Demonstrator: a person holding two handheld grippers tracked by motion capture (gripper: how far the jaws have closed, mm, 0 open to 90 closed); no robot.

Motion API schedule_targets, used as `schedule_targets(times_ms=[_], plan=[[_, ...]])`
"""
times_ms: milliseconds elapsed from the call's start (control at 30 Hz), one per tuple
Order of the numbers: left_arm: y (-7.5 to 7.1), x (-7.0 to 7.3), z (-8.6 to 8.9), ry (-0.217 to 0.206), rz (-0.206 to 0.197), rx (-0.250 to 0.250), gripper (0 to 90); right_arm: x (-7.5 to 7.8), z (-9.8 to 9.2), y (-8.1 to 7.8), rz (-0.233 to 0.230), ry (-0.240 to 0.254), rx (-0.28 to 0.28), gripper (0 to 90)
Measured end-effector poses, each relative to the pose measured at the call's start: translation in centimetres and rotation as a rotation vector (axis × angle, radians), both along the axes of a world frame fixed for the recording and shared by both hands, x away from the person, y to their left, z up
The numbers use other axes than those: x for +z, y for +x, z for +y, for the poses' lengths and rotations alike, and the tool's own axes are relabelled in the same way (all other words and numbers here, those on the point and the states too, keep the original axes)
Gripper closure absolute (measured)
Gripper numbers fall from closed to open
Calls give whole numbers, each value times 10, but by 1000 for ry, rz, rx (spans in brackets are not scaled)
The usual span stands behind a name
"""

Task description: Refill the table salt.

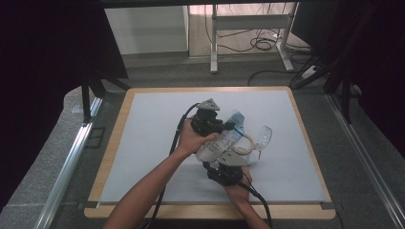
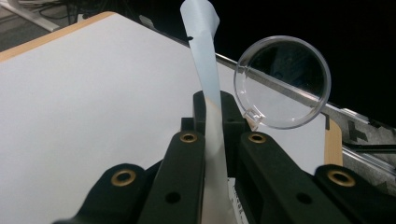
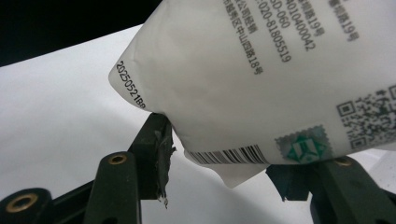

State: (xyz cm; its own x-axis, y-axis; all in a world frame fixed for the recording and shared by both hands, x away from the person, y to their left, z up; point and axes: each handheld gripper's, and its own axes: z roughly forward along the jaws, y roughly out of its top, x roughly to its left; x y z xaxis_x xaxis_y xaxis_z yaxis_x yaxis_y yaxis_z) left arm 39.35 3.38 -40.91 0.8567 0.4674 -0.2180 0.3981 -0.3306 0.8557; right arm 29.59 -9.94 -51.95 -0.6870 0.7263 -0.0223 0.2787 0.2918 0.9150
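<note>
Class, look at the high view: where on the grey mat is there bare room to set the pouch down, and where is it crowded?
Free: the grey mat left of the left gripper, its far strip, and the near-right corner. Crowded: the centre, where both grippers hold the pouch beside the clear lidded container, with the right gripper below.

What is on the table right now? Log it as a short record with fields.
surface: pale sheet on a wood-edged table
held thing: white printed pouch
left gripper: jaws shut on the pouch's flat top strip
right gripper: jaws around the pouch's lower end, barcode side facing its camera
nearby: clear round lid, hinged open; tan ring under it
</note>
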Motion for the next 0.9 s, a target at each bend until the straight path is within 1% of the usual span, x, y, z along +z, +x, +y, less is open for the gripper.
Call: schedule_targets(times_ms=[267, 433, 600, 700, 900], plan=[[2, 0, -2, 13, 8, -7, 898, 0, -2, 0, 4, 4, 1, 464], [3, 1, -2, 35, 9, -20, 898, 0, -2, 0, 4, 5, 4, 471], [5, 2, -3, 52, 9, -29, 898, 0, -3, 0, 10, 20, 11, 472], [6, 2, -4, 53, 13, -34, 898, 1, -3, 1, 12, 28, 15, 472], [8, 5, -6, 81, 9, -50, 897, 2, -4, 0, 18, 41, 16, 472]])
